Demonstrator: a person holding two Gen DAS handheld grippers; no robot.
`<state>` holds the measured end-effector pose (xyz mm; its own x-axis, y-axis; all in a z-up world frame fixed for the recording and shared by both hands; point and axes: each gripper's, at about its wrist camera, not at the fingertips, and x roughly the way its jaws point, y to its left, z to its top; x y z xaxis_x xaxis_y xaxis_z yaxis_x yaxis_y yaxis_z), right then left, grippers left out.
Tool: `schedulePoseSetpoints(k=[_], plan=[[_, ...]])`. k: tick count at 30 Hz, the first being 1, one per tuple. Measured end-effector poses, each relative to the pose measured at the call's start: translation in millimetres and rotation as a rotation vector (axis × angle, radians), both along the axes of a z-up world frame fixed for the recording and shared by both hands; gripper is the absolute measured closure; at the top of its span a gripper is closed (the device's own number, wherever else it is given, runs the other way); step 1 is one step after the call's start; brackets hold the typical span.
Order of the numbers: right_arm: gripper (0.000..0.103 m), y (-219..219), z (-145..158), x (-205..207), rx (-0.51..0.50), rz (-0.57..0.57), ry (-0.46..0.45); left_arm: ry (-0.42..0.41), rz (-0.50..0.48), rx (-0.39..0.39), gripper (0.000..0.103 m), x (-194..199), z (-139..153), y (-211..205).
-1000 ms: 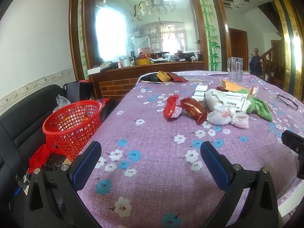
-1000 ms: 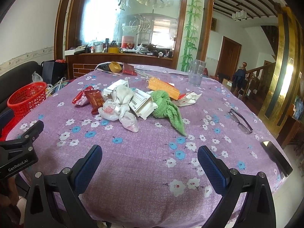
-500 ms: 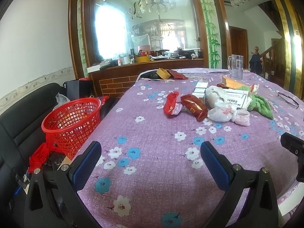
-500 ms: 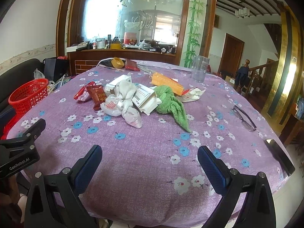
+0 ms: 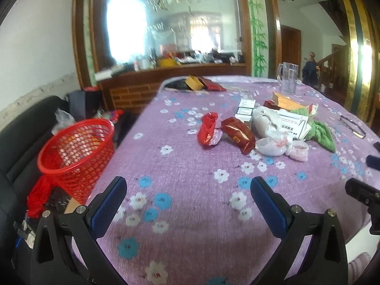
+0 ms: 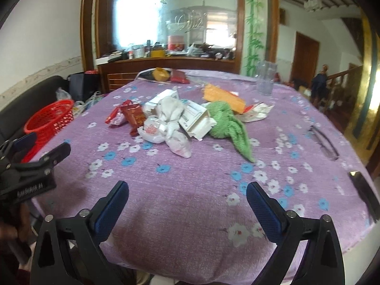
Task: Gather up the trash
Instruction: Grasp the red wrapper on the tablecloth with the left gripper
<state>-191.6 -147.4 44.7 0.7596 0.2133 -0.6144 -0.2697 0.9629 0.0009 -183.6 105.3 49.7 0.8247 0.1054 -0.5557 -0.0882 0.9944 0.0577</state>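
A heap of trash lies mid-table: a bright red wrapper (image 5: 207,129), a dark red packet (image 5: 238,135), crumpled white plastic bags (image 5: 275,143) (image 6: 163,131), white cartons (image 6: 196,121), an orange box (image 6: 223,97) and a green cloth (image 6: 225,123). A red mesh basket (image 5: 76,144) (image 6: 48,120) stands left of the table on a black sofa. My left gripper (image 5: 188,204) hovers open over the table's near edge, well short of the heap. Open too is my right gripper (image 6: 187,203), nothing between its fingers.
The round table wears a purple flowered cloth (image 6: 190,190). A clear glass mug (image 5: 288,78) stands at the back, eyeglasses (image 6: 324,142) and a dark phone (image 6: 363,185) lie at the right. Bags and clutter sit on the sofa (image 5: 21,147) beside the basket.
Both grippers have moved forward over the table toward the heap, which looks nearer. Jaws stay open; nothing on the table has shifted.
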Motion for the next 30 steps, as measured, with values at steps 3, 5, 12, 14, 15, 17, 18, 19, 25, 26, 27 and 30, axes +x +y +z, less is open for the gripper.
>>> schedulePoseSetpoints(k=[3,5,12,14,15,17,18,19,25,26,27,30], plan=[[0.017,-3,5,15,0.047,0.082,0.054,0.074,-0.031,-0.083,0.000,20,5,11],[0.031,-3,5,28,0.080,0.141,0.104,0.141,-0.052,-0.145,0.000,41,7,19],[0.035,11,11,69,0.085,0.249,0.158,0.288,-0.086,-0.180,0.044,103,2,28],[0.035,13,9,78,0.057,0.253,0.174,0.331,-0.091,-0.163,0.046,124,-7,29],[0.035,14,9,82,0.062,0.255,0.180,0.342,-0.091,-0.166,0.046,132,-11,30],[0.035,12,11,83,0.073,0.261,0.189,0.352,-0.109,-0.170,0.046,143,-15,30],[0.035,12,11,83,0.071,0.261,0.187,0.352,-0.123,-0.172,0.046,146,-16,29],[0.035,13,9,86,0.063,0.260,0.187,0.348,-0.139,-0.171,0.046,149,-15,26],[0.035,10,2,97,0.074,0.257,0.215,0.370,-0.183,-0.129,0.046,177,-20,13],[0.035,9,2,100,0.078,0.257,0.219,0.378,-0.185,-0.133,0.046,181,-22,13],[0.035,8,2,103,0.083,0.258,0.224,0.388,-0.183,-0.139,0.046,187,-24,13],[0.034,8,4,109,0.091,0.265,0.225,0.415,-0.171,-0.174,0.046,202,-35,19]])
